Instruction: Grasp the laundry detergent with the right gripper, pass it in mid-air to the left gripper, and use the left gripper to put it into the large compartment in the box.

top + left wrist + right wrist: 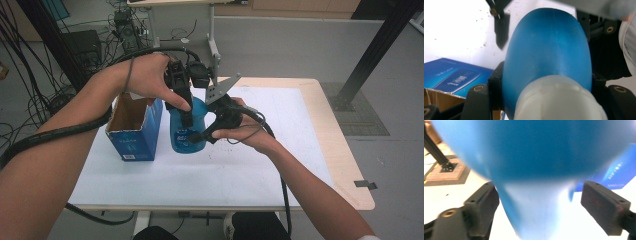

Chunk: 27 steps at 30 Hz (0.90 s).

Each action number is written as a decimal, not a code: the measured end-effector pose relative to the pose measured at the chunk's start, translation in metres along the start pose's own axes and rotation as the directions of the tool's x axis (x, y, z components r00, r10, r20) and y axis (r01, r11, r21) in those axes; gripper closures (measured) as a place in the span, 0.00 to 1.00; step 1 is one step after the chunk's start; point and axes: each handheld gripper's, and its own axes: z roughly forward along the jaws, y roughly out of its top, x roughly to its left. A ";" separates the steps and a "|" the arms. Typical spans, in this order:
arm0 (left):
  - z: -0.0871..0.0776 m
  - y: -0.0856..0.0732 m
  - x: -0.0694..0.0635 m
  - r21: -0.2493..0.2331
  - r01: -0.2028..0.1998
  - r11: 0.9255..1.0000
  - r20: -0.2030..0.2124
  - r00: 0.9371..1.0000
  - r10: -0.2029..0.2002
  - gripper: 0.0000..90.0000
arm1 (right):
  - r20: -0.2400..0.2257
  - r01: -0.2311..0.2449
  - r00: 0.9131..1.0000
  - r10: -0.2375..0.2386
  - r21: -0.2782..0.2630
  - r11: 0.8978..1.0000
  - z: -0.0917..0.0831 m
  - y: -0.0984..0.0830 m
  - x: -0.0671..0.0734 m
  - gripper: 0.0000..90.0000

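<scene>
So you've got the blue bottle (187, 131) standing upright on the white table top (280, 145), a bit left of the middle in the high view, with the open blue cardboard box (134, 131) just beside it at its 9 o'clock. The bottle's label (181, 137) faces you.

Your left gripper (186, 102) comes down on the bottle from 12 o'clock, and its jaws are clamped tight on the upper part. In the left gripper view the blue bottle (547, 47) is wedged right between the two black jaws, with its white cap (560, 98) up close to the camera at 6 o'clock and the blue cardboard box (456, 77) off at 8 o'clock.

Your right gripper (202, 134) reaches in from the bottle's 3 o'clock side, low on the body. Its jaws stand spread out. In the right gripper view the blue bottle (531, 162) sits between them, very blurry. The right-hand pad (605, 207) clearly stands off from it with white table showing in the gap. The left-hand pad (482, 207) is right up against the bottle's edge, and I can't tell whether it touches. So that one isn't squeezing anything. A corner of the blue cardboard box (619, 175) peeks in at 3 o'clock.
</scene>
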 end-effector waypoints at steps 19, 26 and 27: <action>-0.020 -0.008 0.012 0.006 0.144 0.990 -0.001 0.990 -0.144 0.41 | 0.109 -0.158 0.983 0.147 0.101 0.982 -0.044 -0.020 0.000 0.04; -0.040 -0.010 0.018 -0.009 0.245 0.970 -0.036 0.969 -0.245 0.41 | 0.165 -0.204 0.969 0.184 0.111 0.973 -0.068 -0.034 0.003 0.04; -0.043 -0.010 0.019 -0.012 0.260 0.966 -0.038 0.965 -0.260 0.41 | 0.177 -0.209 0.966 0.187 0.118 0.971 -0.072 -0.036 0.004 0.04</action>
